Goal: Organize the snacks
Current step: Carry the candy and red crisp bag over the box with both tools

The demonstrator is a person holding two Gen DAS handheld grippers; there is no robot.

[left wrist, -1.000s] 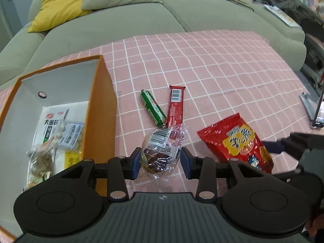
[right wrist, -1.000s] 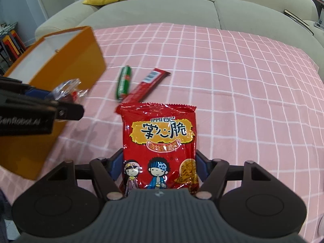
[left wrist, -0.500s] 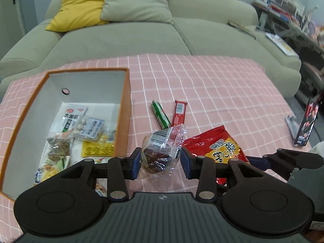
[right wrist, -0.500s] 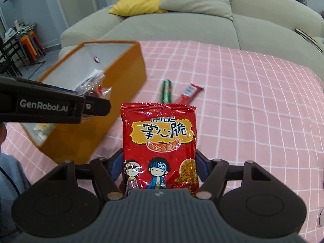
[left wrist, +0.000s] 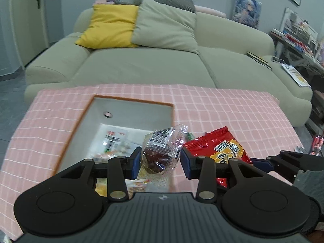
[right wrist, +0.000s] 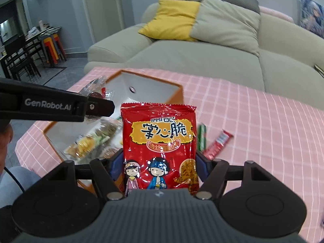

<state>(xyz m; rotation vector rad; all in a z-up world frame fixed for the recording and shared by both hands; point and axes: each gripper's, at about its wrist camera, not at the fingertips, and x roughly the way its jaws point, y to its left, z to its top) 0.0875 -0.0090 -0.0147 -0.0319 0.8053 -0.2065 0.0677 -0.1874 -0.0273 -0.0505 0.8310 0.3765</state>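
My left gripper [left wrist: 160, 160] is shut on a clear-wrapped brown snack [left wrist: 160, 154] and holds it above the near right part of the orange box [left wrist: 129, 99]. The box has white inner walls and holds several snack packets [right wrist: 91, 143]. My right gripper [right wrist: 159, 167] is shut on a red noodle-snack bag [right wrist: 160, 141], held upright just right of the box; the bag also shows in the left wrist view [left wrist: 222, 147]. The left gripper [right wrist: 60, 107] crosses the right wrist view above the box. A green sausage stick [right wrist: 202, 136] and a red bar [right wrist: 218, 143] lie on the pink cloth.
The table carries a pink checked cloth [left wrist: 232, 111]. A green sofa [left wrist: 154, 64] with a yellow cushion [left wrist: 109, 26] and a grey-green cushion stands behind it. Shelves and books are at the far right [left wrist: 293, 40]; chairs and stools at the far left [right wrist: 30, 48].
Both grippers have risen and moved left toward the box with their snacks. The left gripper now hangs over the box's opening; the right one has come up beside it.
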